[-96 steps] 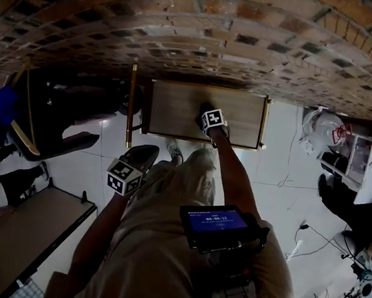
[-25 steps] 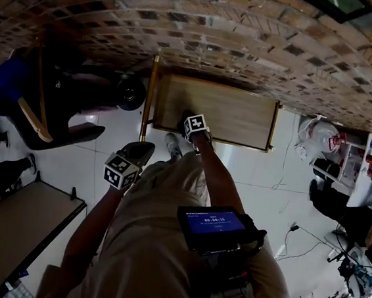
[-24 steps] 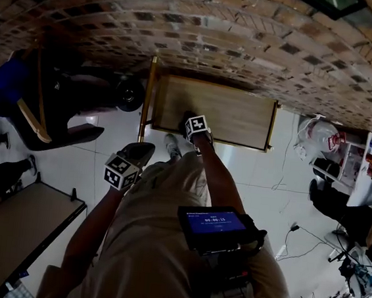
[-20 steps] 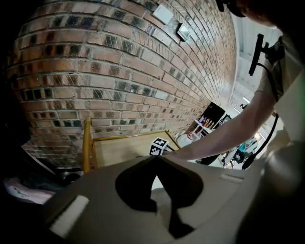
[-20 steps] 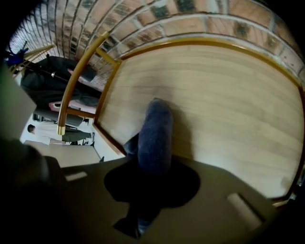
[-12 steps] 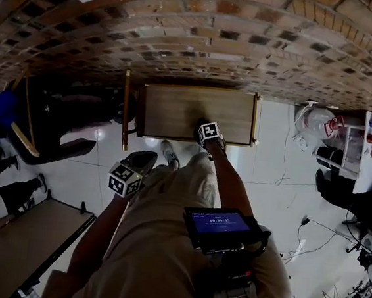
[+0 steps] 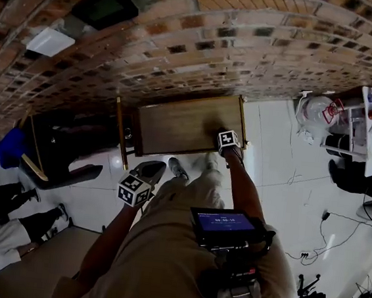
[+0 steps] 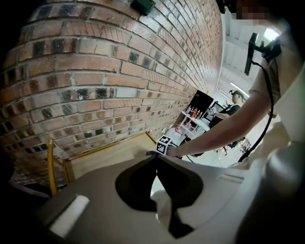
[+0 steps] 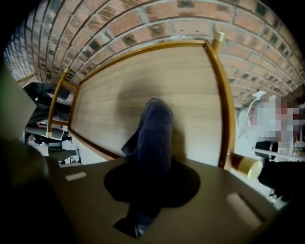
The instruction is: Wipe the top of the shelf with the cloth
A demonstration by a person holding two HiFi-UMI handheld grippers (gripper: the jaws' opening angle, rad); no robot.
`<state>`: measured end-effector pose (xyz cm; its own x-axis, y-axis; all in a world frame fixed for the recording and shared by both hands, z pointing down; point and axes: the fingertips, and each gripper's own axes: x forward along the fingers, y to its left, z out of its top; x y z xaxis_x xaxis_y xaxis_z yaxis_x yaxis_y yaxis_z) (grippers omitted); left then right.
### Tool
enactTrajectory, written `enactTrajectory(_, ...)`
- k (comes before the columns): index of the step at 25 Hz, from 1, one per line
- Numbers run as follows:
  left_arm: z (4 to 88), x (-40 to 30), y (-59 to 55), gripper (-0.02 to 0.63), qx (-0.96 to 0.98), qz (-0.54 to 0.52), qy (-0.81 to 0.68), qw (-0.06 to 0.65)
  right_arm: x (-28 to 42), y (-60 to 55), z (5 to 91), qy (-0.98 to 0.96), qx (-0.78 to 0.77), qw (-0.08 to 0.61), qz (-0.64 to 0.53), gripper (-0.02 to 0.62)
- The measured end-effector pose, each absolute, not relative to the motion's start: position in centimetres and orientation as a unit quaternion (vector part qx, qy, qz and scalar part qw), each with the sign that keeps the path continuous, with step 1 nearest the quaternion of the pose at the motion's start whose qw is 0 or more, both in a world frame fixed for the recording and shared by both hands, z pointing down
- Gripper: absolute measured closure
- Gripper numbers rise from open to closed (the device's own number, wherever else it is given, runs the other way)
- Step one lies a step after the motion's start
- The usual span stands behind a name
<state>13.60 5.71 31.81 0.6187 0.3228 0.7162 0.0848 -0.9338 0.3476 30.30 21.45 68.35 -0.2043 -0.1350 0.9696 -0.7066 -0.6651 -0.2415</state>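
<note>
Pinching bunched dk-blue cloth [image 9: 155, 138] w/ right claw [image 7: 219, 129], on shelf top [image 9: 119, 95].

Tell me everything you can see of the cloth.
The cloth is dark blue, soft-looking fabric, bunched into a thick roll. Its near end is clamped in the right tongs. The rest reaches forward onto the light wooden shelf top, toward its right end. A loose fold sticks out on its left side. The far end looks pressed against the wood.
</note>
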Motion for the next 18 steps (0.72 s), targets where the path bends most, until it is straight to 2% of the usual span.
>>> enactTrajectory(9, 31.9, 14.7, 5.6, 0.601, 0.886, 0.434, 0.091, 0.133, 34.0, 24.5, 68.8, -0.334, 0.625, 0.222, 0.67, 0.529)
enactTrajectory(16, 30.6, 14.4, 4.2, 0.601, 0.905, 0.401, 0.009, 0.142, 34.0, 24.7, 67.6, -0.358, 0.655, 0.195, 0.636, 0.528)
enactTrajectory(18, 30.4, 13.9, 3.9, 0.601, 0.909, 0.388, -0.01, 0.153, 33.7, 23.7, 66.2, -0.398, 0.668, 0.159, 0.608, 0.526)
